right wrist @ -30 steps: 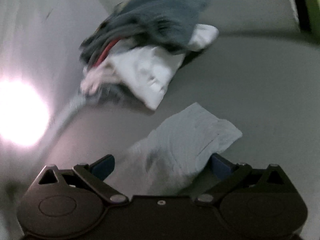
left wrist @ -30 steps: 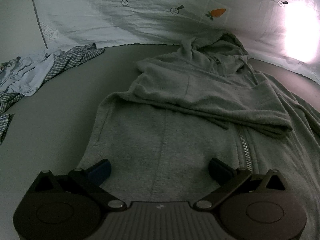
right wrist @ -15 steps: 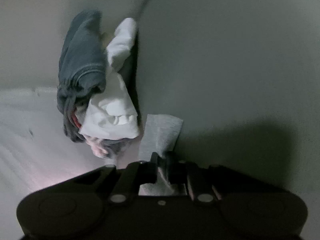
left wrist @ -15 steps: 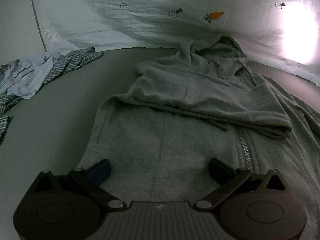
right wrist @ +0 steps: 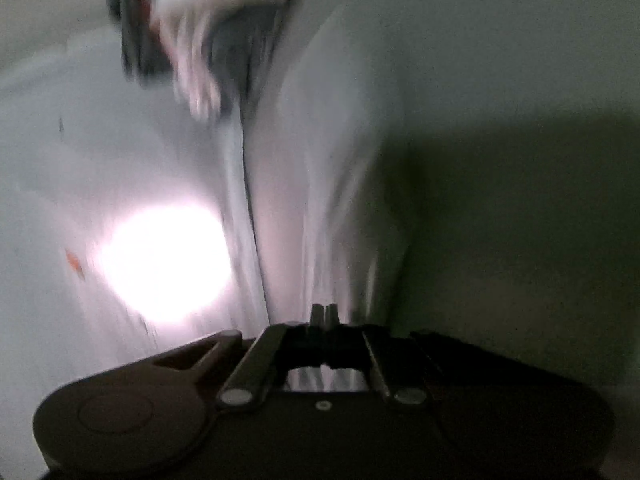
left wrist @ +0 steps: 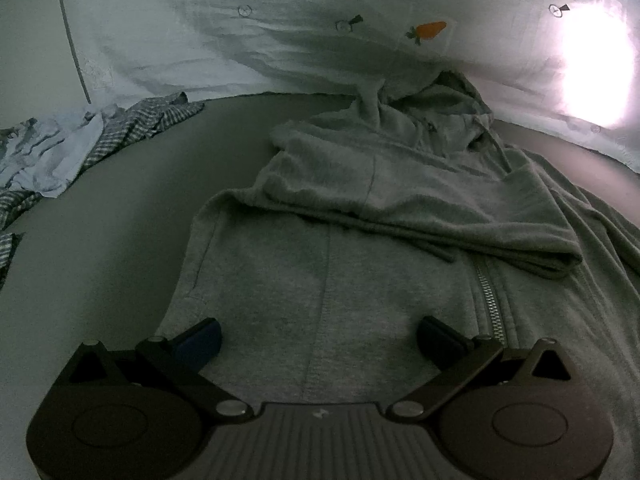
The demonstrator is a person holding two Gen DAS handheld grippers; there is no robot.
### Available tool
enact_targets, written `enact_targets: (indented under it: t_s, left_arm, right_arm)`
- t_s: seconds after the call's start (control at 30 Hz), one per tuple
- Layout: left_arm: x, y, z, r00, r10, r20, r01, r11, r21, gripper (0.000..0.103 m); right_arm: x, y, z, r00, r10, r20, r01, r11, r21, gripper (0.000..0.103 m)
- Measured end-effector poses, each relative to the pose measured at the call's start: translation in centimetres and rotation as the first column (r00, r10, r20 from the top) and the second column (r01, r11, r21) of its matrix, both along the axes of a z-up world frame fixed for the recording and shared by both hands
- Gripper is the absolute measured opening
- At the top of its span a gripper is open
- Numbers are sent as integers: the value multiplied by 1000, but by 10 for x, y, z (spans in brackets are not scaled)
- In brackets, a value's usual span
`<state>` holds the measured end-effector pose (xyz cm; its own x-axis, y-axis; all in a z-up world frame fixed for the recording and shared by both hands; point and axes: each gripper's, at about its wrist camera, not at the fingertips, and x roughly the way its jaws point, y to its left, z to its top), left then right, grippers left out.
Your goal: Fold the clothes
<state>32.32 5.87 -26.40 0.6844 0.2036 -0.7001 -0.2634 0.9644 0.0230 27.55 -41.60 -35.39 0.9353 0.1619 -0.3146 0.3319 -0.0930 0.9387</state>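
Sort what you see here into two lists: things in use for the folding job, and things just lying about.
In use: grey hoodie; left gripper, open above it; right gripper, shut on a pale sleeve.

Lying about: checked shirt; carrot-print sheet; blurred clothes heap.

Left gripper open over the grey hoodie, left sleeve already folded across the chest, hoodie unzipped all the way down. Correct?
Not quite. The left wrist view shows the left gripper open over the grey hoodie and the sleeve folded across the chest, but the zipper is closed along the stretch that shows below the sleeve, not unzipped.
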Motion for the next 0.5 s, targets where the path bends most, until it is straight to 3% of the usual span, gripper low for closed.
enact_targets:
  t_s: [0.17,0.27,0.5]
  left_arm:
    - [-2,6,1,998,-62,-14,62,998,-6,103]
    - [-5,8,0,995,-96,-9,96,995,-7,103]
    - [-6,8,-2,995,-103,7,103,995,0,103]
  right_arm:
    - [26,39,14,992,127,-13,-128,990,-68,1]
    - [42,62,23,979,202,-25,-203,973,-107,6]
    - [-2,32,21,999,-36,-11,36,999,-18,34]
